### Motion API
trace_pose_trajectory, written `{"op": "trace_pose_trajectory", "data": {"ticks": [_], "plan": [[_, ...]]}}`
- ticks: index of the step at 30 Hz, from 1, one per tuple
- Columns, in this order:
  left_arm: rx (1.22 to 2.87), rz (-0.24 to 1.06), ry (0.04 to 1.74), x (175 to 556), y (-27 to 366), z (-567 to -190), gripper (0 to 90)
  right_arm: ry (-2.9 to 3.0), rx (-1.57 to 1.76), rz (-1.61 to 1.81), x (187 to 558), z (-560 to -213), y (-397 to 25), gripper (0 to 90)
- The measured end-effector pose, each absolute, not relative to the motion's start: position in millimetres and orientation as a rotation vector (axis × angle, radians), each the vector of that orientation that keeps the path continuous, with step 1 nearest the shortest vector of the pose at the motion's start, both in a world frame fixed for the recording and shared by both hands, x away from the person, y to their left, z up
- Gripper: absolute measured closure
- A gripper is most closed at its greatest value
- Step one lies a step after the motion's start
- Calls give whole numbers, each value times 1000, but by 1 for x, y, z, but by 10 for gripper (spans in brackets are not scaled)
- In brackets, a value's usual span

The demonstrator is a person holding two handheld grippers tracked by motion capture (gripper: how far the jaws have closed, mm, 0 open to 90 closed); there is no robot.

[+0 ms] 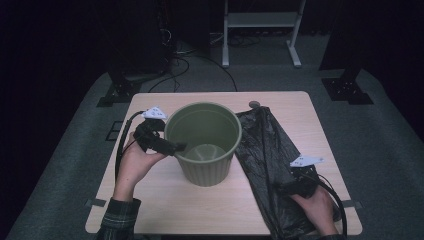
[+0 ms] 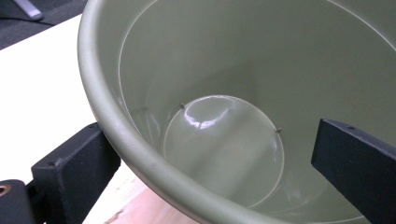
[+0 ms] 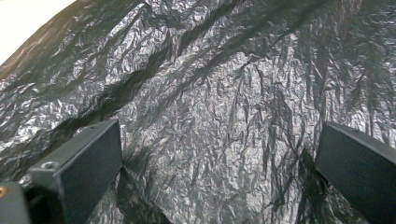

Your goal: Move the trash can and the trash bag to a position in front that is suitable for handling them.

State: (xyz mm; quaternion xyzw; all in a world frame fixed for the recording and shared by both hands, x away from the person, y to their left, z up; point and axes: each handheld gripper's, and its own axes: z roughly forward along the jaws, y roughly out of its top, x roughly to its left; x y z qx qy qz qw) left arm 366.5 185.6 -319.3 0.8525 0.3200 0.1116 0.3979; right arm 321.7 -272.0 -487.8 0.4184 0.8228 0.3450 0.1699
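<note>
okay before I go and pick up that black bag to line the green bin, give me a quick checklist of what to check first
1. Green bin upright on the table: ok.
2. Bin empty inside: ok.
3. Left gripper straddling the bin's rim, one jaw inside, one outside, not clamped: ok.
4. Black bag lying flat beside the bin: ok.
5. Right gripper open over the bag: ok.
6. Bag's open end located: cannot tell.

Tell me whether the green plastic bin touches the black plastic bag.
Cannot tell: in the high view the green plastic bin overlaps the black plastic bag's edge, hiding any contact.
</note>
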Motion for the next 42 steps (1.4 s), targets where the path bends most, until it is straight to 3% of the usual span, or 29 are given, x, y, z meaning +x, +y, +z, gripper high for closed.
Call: {"op": "trace_pose_trajectory", "data": {"ticks": [10,22,30,42], "plan": [[2140,254,769,343,174,-322,1,2338,1189,980,322,-488,-272,0],[2123,277,755,342,175,-320,1,2338,1190,980,322,-488,-272,0],[2085,331,772,342,186,-304,1,2338,1189,980,322,-488,-272,0],[2047,384,784,312,218,-293,1,2338,1189,980,322,-488,-272,0]]}}
